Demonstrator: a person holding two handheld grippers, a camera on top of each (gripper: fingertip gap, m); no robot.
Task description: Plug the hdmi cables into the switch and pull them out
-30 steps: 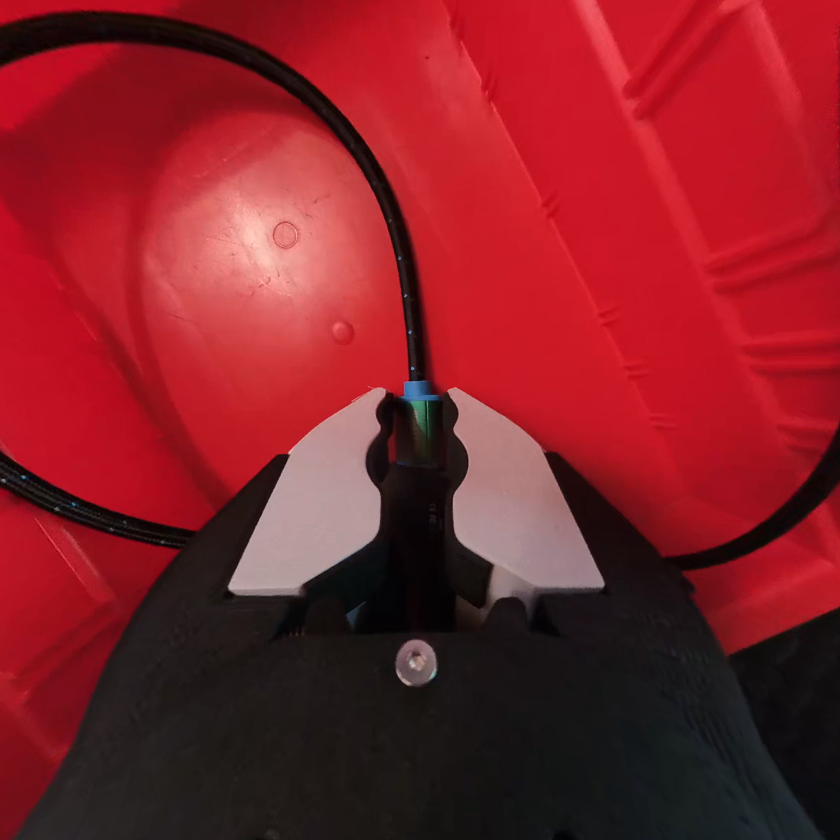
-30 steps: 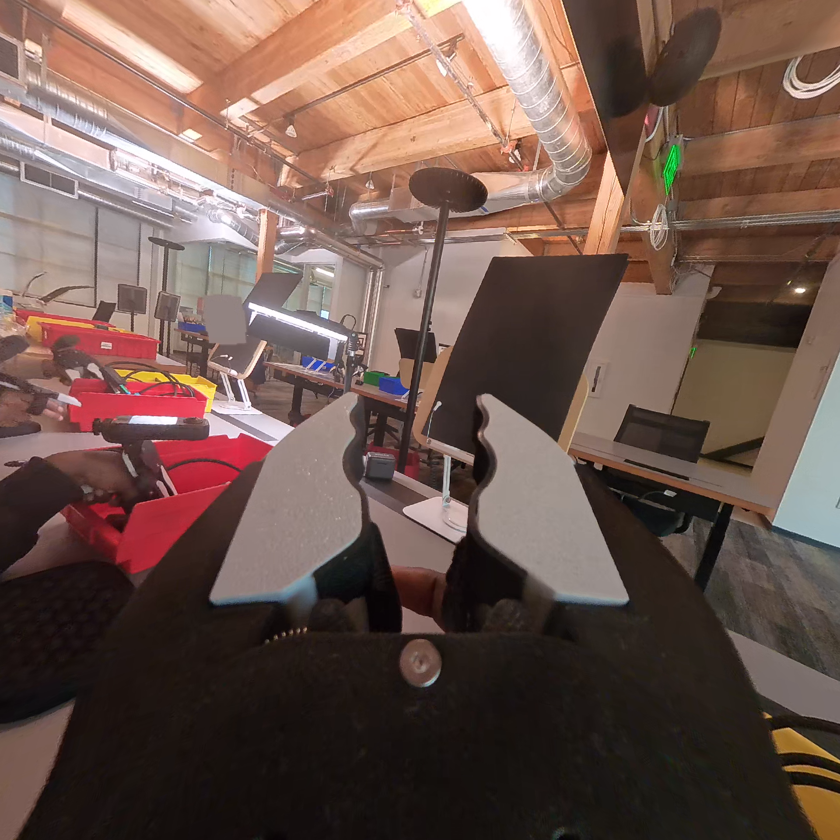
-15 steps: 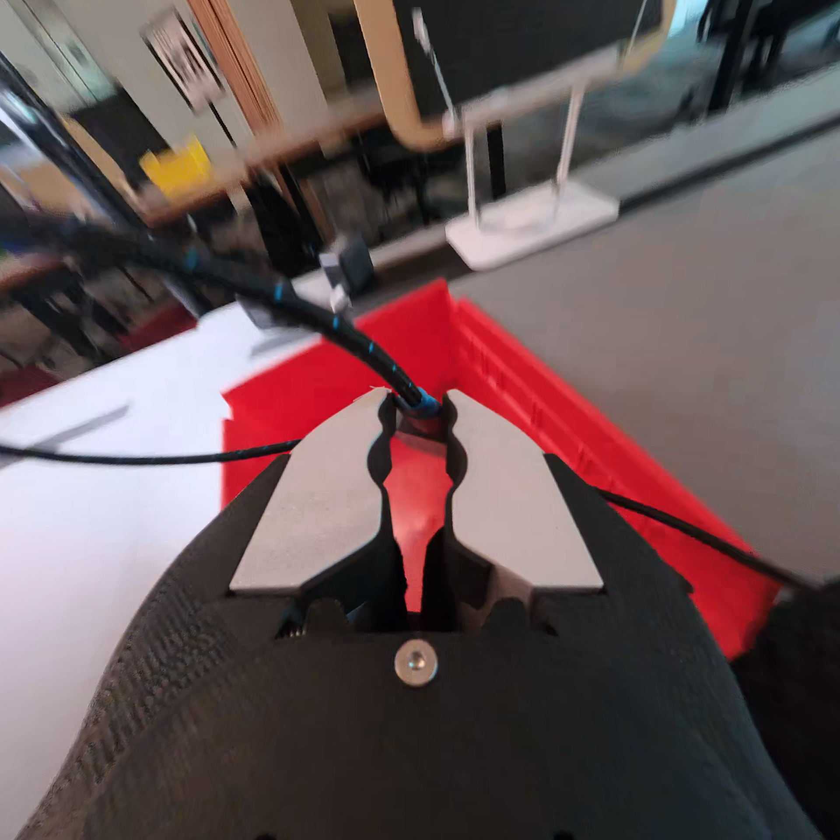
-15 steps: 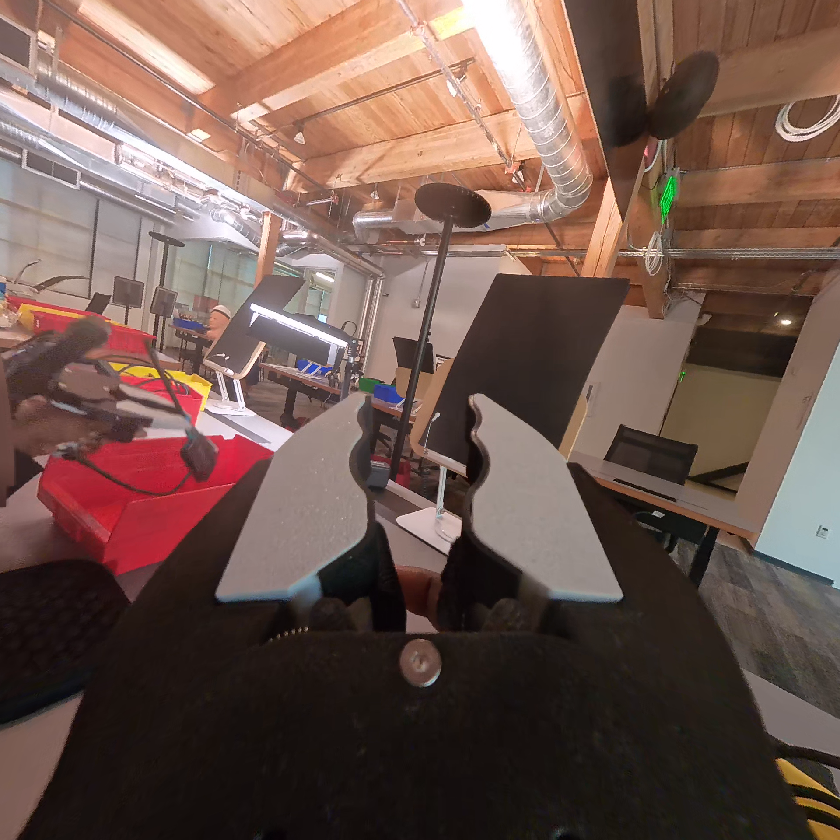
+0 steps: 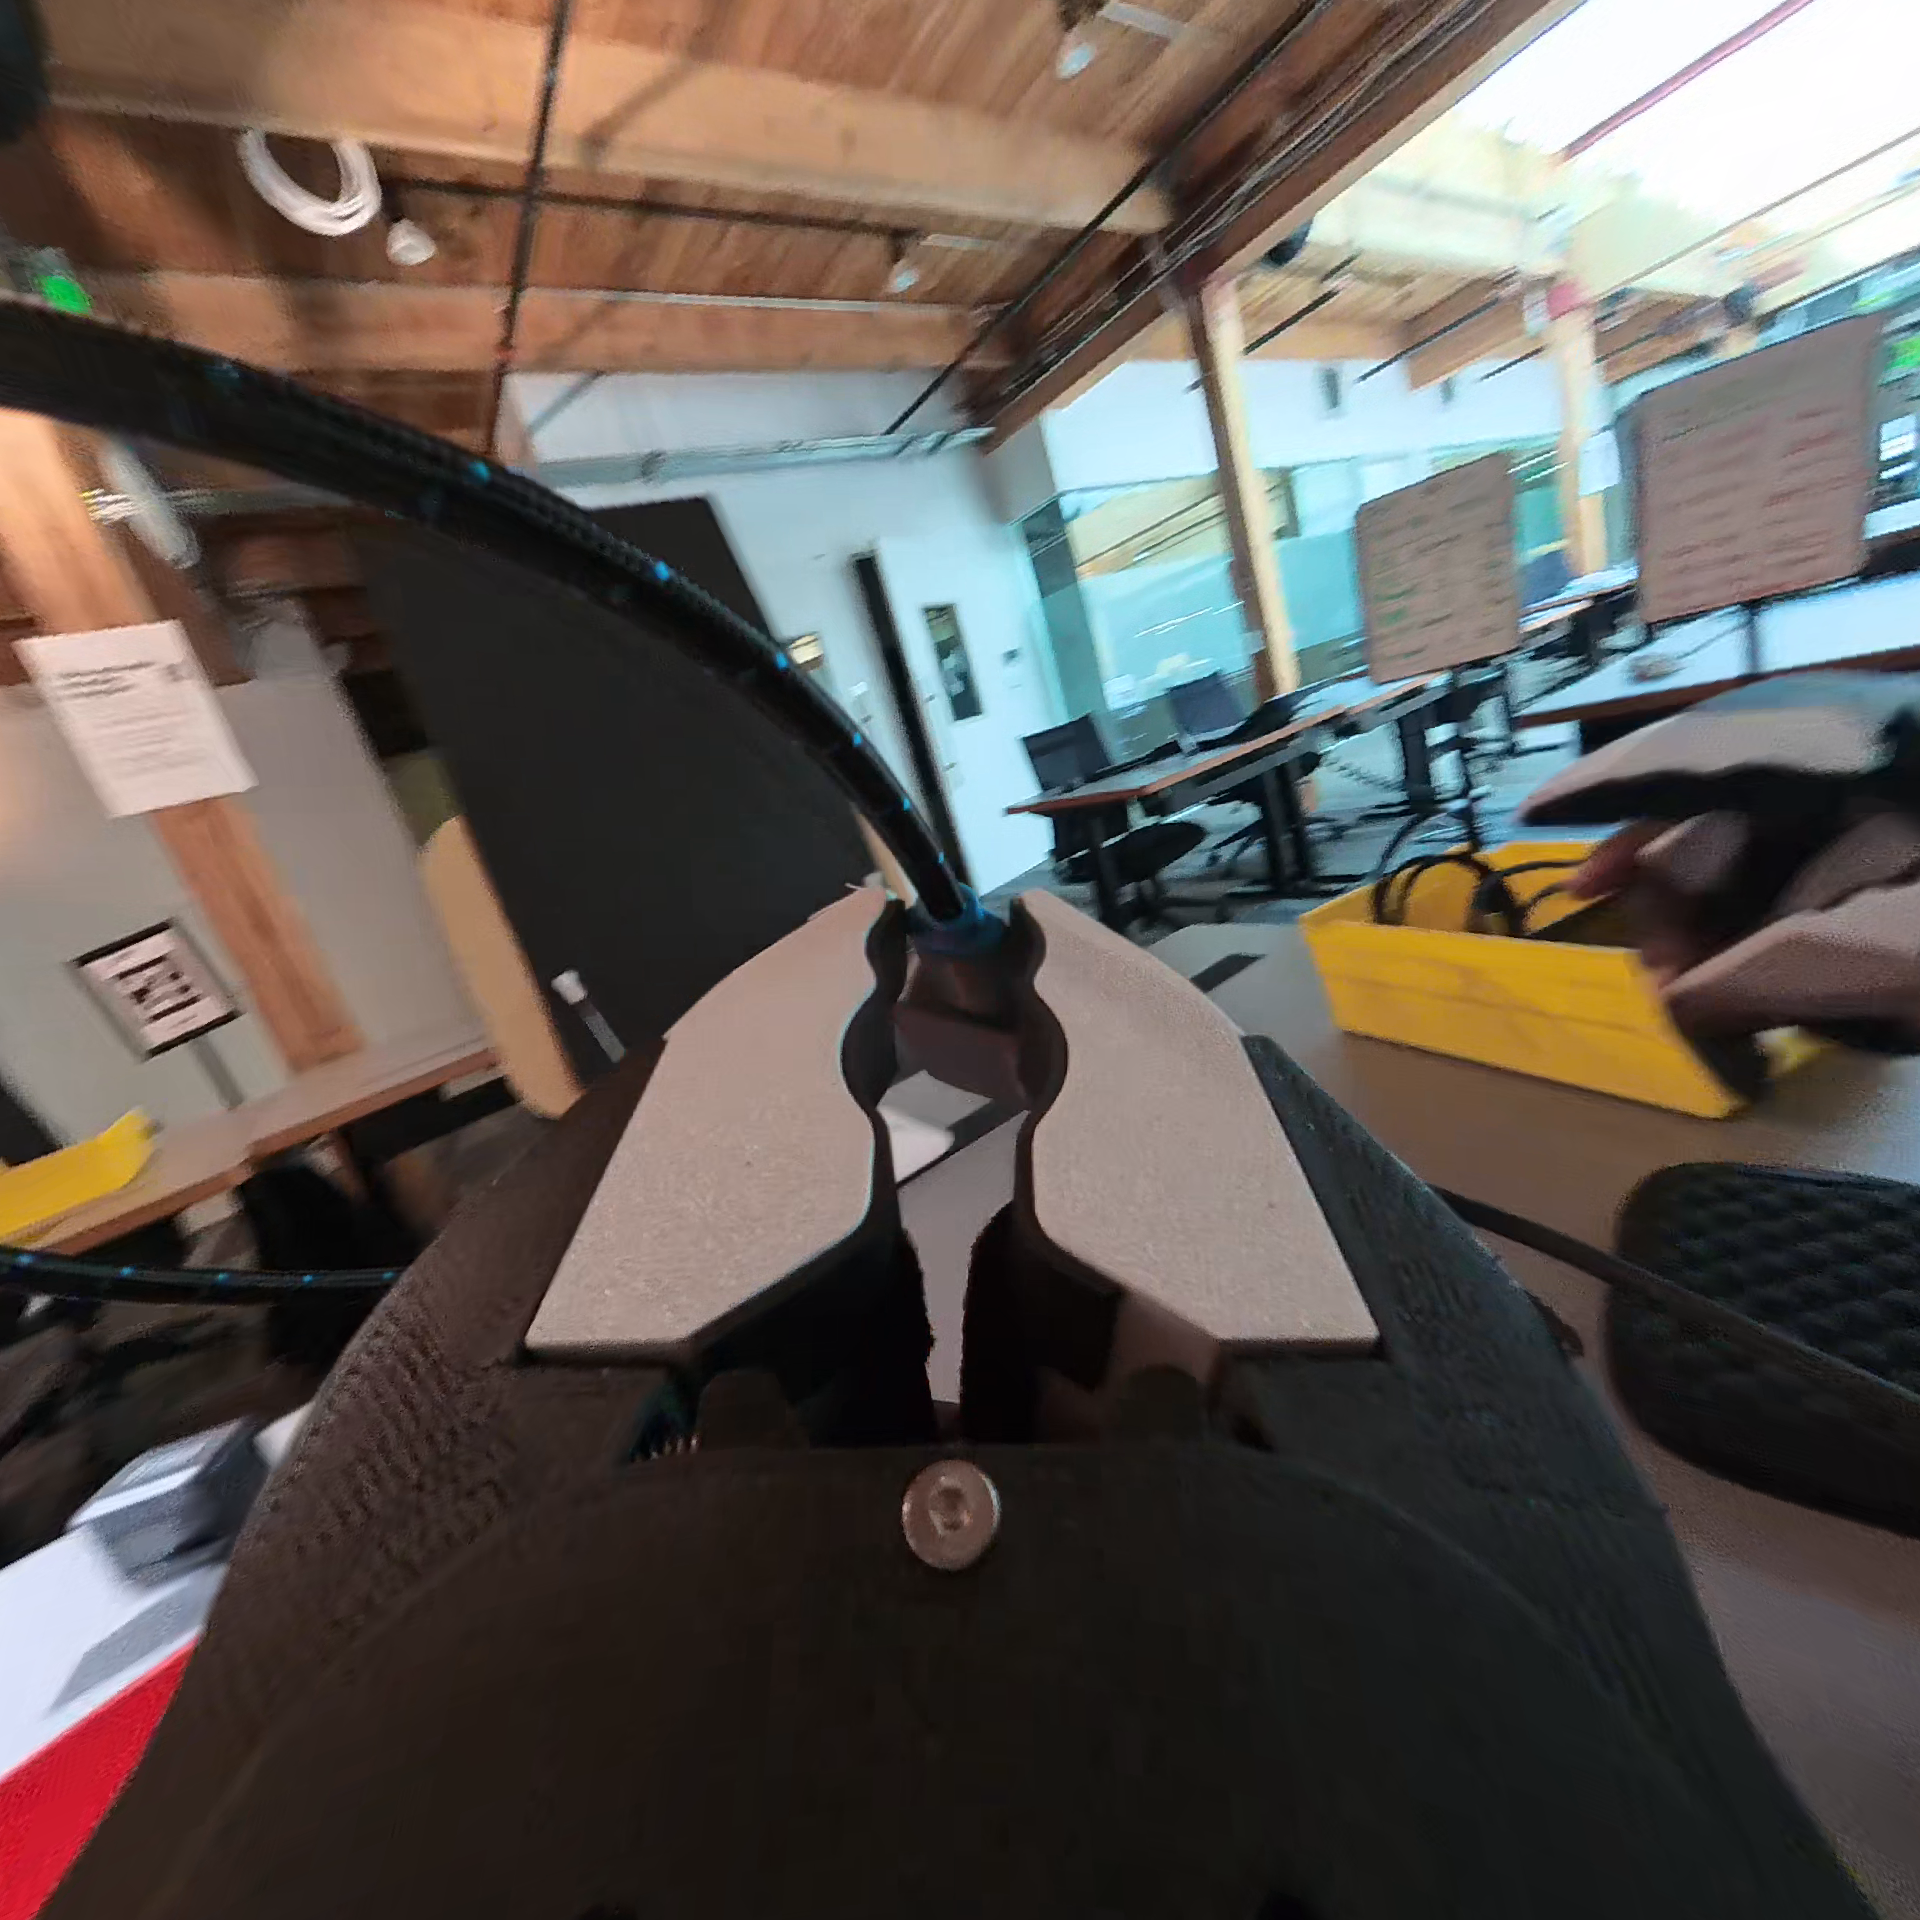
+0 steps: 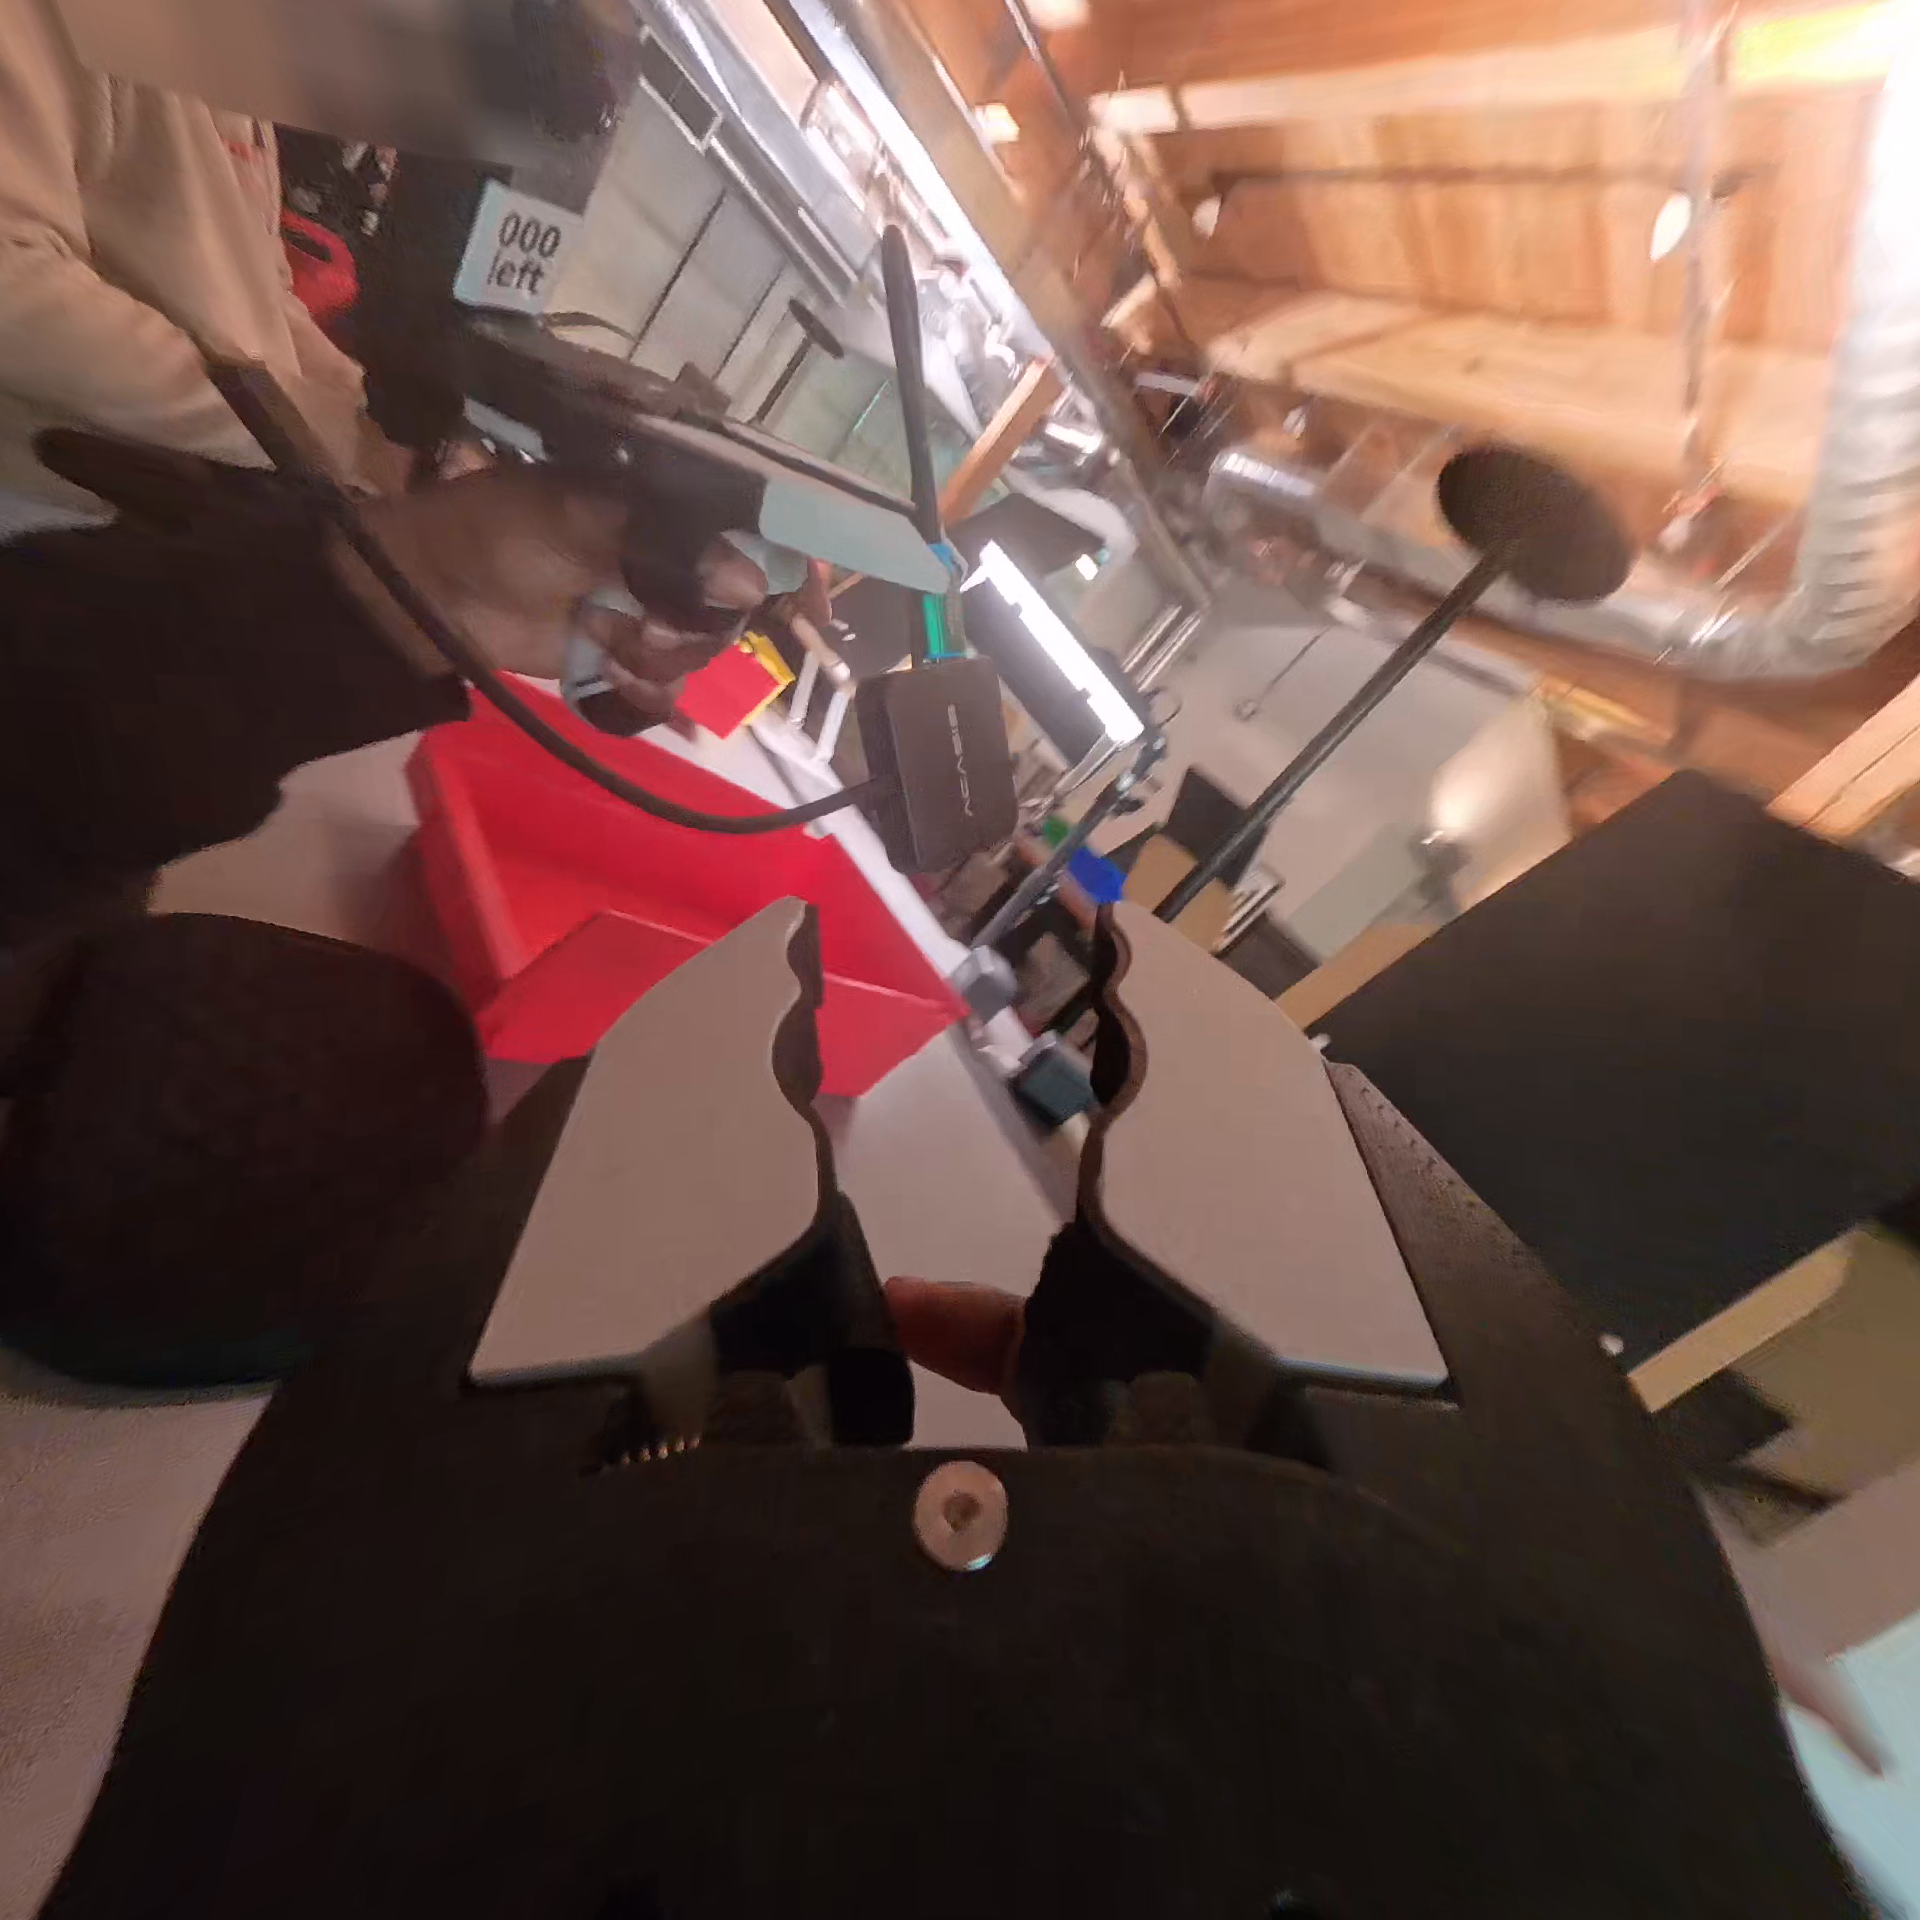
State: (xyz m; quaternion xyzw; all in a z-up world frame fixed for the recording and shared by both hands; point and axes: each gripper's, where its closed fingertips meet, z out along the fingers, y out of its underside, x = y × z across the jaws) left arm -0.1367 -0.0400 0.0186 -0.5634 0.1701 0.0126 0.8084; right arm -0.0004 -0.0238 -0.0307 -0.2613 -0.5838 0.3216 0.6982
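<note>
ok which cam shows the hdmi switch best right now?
Right wrist view: the black switch hangs in the air below the left gripper, whole body visible, a cable plugged into its side. Left wrist view shows only the plug between its fingers; the switch itself is hidden.

A white sticker point(image 6: 516, 257) bearing printed characters sits on the left gripper point(image 6: 940, 566), whose jaws pinch a cable plug above the black switch point(image 6: 940, 767), itself marked with pale lettering; wall papers elsewhere are too blurred.

Black braided cable point(image 5: 665, 582) (blue flecks), red bin point(image 6: 623, 883), yellow bin point(image 5: 1496, 997), black switch point(image 6: 940, 769)
</note>
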